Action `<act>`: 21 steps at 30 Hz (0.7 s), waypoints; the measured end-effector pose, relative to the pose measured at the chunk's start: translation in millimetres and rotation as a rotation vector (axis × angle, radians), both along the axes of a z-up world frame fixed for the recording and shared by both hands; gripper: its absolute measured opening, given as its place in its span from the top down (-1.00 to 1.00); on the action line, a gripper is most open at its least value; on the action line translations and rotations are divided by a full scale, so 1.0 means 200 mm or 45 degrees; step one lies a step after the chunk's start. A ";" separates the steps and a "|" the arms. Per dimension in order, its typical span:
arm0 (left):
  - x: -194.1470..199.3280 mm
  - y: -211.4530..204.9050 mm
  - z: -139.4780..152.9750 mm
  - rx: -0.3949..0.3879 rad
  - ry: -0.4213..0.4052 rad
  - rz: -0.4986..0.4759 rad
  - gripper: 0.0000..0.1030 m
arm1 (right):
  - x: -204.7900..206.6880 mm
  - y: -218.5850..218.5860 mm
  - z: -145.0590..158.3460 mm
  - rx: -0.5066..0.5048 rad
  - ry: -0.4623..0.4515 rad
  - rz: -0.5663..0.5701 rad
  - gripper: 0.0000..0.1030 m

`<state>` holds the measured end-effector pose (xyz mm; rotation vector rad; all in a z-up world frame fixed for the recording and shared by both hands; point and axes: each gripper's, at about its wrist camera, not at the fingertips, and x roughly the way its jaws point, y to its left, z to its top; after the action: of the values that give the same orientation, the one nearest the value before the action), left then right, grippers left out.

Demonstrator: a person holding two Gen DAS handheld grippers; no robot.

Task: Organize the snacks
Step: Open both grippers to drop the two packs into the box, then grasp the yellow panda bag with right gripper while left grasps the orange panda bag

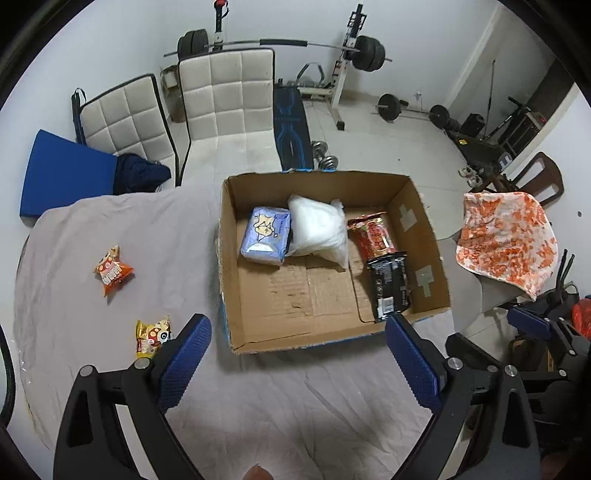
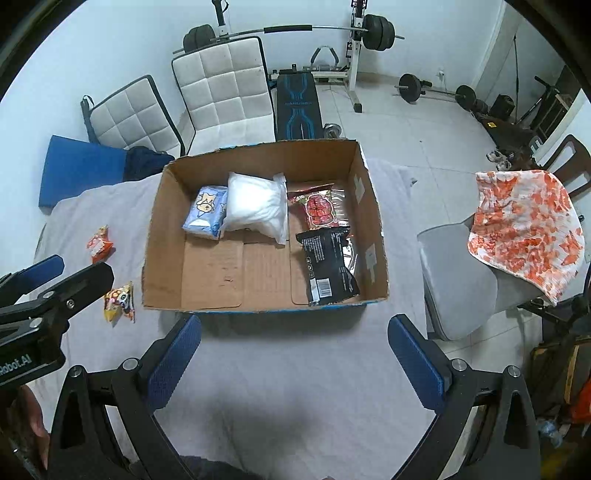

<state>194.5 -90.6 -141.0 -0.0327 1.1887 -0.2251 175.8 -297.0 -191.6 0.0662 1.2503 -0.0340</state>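
Note:
An open cardboard box (image 1: 424, 236) (image 2: 162, 229) sits on a grey-clothed table. Inside it lie a light blue packet (image 1: 265, 236) (image 2: 206, 213), a white bag (image 1: 319, 229) (image 2: 255, 206), a red snack pack (image 1: 372, 234) (image 2: 319, 206) and a black pack (image 1: 391, 284) (image 2: 330, 264). Left of the box, on the cloth, lie an orange snack bag (image 1: 112, 271) (image 2: 99, 245) and a yellow snack bag (image 1: 153, 336) (image 2: 120, 301). My left gripper (image 1: 299, 354) hangs open before the box's near wall, empty. My right gripper (image 2: 295, 354) is open and empty too, near the box front.
Two white padded chairs (image 1: 225, 99) and a blue cushion (image 1: 62, 173) stand behind the table. A grey chair with an orange-patterned cloth (image 2: 524, 229) is at the right. A weight bench and barbells (image 2: 376, 31) fill the back of the room.

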 end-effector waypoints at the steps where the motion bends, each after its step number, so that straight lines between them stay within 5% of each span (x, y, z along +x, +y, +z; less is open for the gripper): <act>1: -0.01 0.00 0.02 -0.004 -0.008 -0.001 -0.87 | -0.02 0.00 0.02 0.000 -0.005 -0.003 -0.99; 12: -0.08 0.16 0.12 -0.029 -0.048 0.059 -0.87 | -0.05 0.12 0.10 0.115 -0.020 0.003 -0.99; 21: -0.05 0.75 0.07 0.136 -0.015 0.325 -0.88 | 0.09 0.73 -0.07 0.254 0.125 0.247 -0.99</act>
<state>185.4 60.3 -126.0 -0.0884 1.1704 0.0627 193.9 -151.1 -206.2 0.1167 1.3508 0.2588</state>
